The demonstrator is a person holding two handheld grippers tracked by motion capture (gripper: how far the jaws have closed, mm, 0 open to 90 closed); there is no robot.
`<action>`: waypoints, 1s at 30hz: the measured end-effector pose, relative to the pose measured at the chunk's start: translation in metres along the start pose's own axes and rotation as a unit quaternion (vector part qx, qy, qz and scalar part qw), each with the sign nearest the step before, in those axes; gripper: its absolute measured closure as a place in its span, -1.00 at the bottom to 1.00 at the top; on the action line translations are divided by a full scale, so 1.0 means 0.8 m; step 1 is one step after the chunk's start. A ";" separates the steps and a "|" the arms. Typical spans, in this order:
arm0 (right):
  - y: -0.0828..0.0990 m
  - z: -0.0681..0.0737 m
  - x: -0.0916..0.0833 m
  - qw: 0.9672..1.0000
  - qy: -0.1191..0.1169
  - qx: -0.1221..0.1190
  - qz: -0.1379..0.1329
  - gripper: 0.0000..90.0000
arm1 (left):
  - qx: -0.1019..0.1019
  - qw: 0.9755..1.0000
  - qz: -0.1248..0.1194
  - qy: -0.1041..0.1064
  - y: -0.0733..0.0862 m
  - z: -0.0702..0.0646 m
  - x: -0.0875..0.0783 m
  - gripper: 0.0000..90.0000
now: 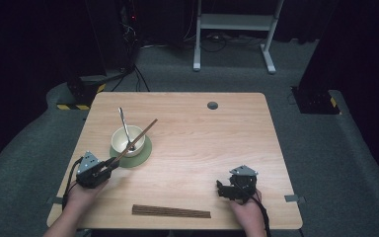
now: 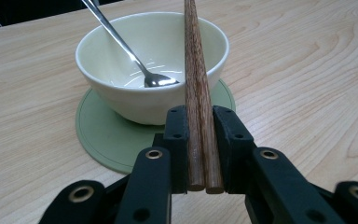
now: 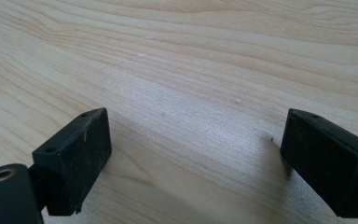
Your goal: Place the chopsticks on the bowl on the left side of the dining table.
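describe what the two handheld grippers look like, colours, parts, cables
Both are black. The left gripper and right gripper each carry a grey three-cornered plate on top and trail a black cable. The blocky flat pads have small screw holes; brass-coloured rivets mark the linkage arms.

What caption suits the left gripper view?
Left gripper clamps a pair of chopsticks above a bowl holding a spoon, on a green coaster.
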State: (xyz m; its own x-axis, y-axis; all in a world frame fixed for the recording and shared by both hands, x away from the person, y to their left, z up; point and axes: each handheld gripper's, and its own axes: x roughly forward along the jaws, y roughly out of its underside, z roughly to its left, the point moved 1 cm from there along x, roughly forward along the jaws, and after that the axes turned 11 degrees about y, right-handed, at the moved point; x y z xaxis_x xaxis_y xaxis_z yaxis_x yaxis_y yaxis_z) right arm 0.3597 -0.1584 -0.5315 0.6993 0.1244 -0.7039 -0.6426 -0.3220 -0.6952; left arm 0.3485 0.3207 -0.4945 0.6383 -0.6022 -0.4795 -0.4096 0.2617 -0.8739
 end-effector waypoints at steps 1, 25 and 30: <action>0.000 0.000 0.000 1.000 0.000 0.000 0.000 -0.82 | -0.003 1.000 -0.001 0.000 0.000 0.001 0.000 0.68; -0.005 -0.002 -0.007 1.000 -0.002 0.014 -0.019 -0.72 | -0.005 1.000 -0.002 -0.003 -0.002 0.001 0.001 0.29; -0.030 0.029 -0.028 0.998 -0.020 -0.002 -0.057 -0.70 | -0.004 1.000 -0.002 -0.010 -0.001 0.003 0.000 0.26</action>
State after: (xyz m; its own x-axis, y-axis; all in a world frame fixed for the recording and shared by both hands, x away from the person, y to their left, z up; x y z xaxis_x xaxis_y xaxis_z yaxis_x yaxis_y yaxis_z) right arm 0.3525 -0.1317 -0.5025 0.7552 0.1980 -0.6249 -0.5574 -0.3078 -0.7711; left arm 0.3507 0.3224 -0.4939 0.6520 -0.5885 -0.4781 -0.4132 0.2529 -0.8748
